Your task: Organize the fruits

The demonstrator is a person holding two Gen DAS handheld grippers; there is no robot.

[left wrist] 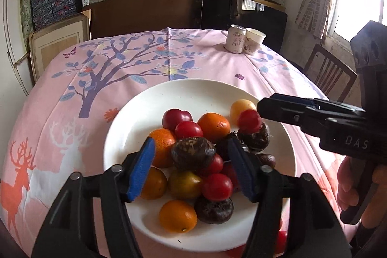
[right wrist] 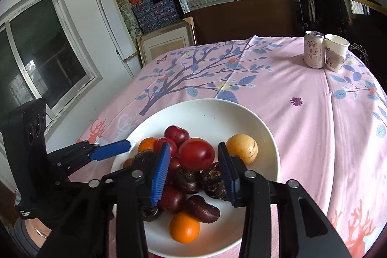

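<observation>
Both grippers hover over the white plate of heaped fruit on the pink-clothed surface. The left gripper has its fingers apart and empty around a dark fruit; the right gripper likewise brackets a red fruit without pinching. Best lift clear slowly (the pile looks loose), avoiding nudging neighbours.
</observation>
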